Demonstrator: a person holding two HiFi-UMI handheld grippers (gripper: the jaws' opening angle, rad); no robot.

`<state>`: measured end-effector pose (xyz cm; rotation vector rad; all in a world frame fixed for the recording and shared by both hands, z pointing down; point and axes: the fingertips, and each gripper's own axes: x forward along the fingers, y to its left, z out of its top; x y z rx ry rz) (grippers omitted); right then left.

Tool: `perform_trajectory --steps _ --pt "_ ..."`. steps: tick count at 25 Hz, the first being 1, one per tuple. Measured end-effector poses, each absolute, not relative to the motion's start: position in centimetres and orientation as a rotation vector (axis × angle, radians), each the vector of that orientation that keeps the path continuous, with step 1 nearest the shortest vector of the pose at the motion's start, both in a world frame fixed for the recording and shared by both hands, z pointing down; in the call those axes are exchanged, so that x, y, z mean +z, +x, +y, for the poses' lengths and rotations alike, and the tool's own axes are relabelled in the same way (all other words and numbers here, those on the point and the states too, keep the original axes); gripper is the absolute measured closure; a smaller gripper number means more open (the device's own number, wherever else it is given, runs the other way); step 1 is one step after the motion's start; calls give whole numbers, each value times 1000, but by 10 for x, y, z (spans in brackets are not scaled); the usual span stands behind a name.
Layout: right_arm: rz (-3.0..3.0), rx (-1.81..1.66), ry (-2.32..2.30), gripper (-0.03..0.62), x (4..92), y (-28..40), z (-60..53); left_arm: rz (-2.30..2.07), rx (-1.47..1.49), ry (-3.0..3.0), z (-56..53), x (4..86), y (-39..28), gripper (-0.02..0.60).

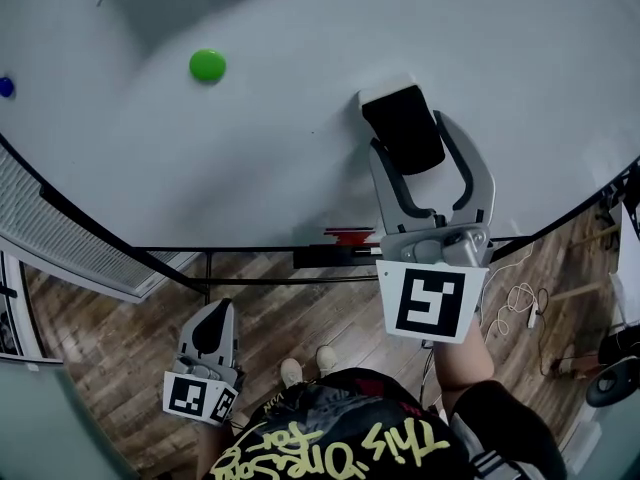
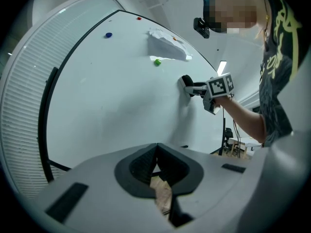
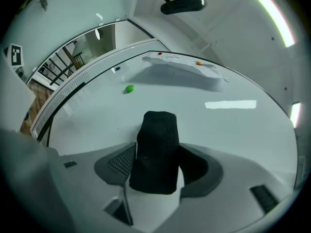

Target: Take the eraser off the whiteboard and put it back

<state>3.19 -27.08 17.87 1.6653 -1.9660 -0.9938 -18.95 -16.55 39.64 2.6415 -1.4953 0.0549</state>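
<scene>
At whiteboard [image 1: 300, 158], right gripper [image 1: 405, 118] clamping eraser [image 3: 156, 149], left gripper [image 1: 213, 318] closed

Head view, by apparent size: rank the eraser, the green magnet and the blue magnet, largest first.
1. eraser, clearly the largest.
2. green magnet.
3. blue magnet, the smallest as seen. It sits at the picture's left edge and may be partly cropped, so how much smaller it is than the green one is unsure.

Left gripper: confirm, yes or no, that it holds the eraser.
No, the left gripper is shut on nothing; the eraser sits in the right gripper.
</scene>
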Motion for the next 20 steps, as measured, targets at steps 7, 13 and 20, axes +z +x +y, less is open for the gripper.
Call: perform_trajectory --steps 7,13,20 --pt "-1979 -1014 1688 336 175 31 -277 -1513 55 2632 -164 396 -192 574" --pt "-1985 -1033 1698 336 172 30 -279 -1543 55 2615 -161 395 -199 574" --pt "-1996 -1040 1707 336 170 30 -276 -1562 55 2606 -157 393 -201 574"
